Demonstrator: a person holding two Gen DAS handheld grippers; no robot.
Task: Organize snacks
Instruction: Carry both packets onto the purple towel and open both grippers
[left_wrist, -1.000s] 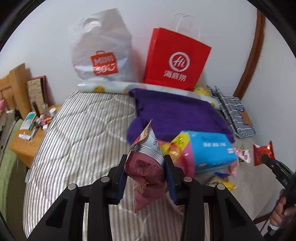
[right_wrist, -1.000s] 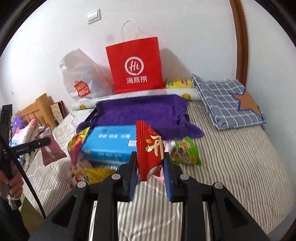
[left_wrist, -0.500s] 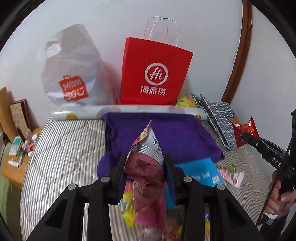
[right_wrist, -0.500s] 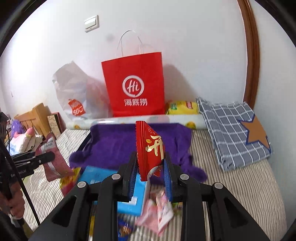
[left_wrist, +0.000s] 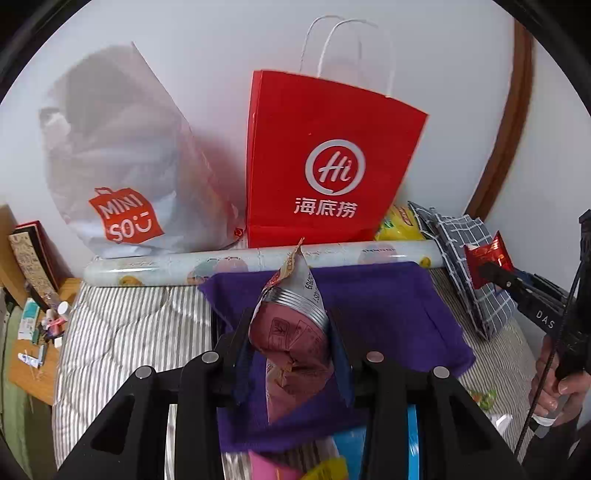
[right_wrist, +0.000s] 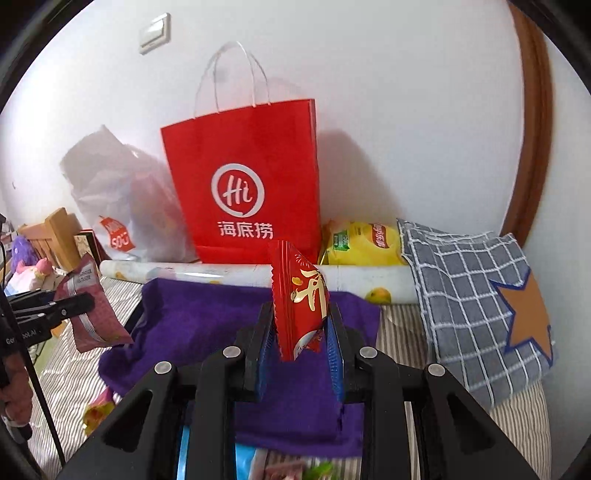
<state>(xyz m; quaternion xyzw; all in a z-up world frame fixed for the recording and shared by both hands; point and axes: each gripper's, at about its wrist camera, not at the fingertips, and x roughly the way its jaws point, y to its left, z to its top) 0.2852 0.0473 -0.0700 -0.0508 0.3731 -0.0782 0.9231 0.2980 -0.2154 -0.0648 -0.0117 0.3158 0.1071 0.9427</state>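
Observation:
My left gripper (left_wrist: 291, 332) is shut on a maroon snack packet (left_wrist: 291, 332), held above a purple towel (left_wrist: 388, 295). It also shows in the right wrist view (right_wrist: 88, 314) at the left. My right gripper (right_wrist: 301, 328) is shut on a red snack packet (right_wrist: 301, 306), held above the purple towel (right_wrist: 199, 314); this packet shows in the left wrist view (left_wrist: 487, 258) at the right. A red paper bag (left_wrist: 325, 166) (right_wrist: 243, 184) stands upright against the wall behind the towel.
A white plastic bag (left_wrist: 122, 166) leans left of the red bag. A rolled sheet (left_wrist: 258, 258) lies along the wall. A yellow chip bag (right_wrist: 362, 240) and a checked cloth (right_wrist: 472, 295) lie at the right. A blue box (left_wrist: 391, 443) and loose snacks lie near the bed's front. A wooden side table (left_wrist: 33, 350) stands at the left.
Both grippers have moved forward over the bed toward the red bag, each keeping its packet. The blue box and loose snacks have dropped to the bottom of both views.

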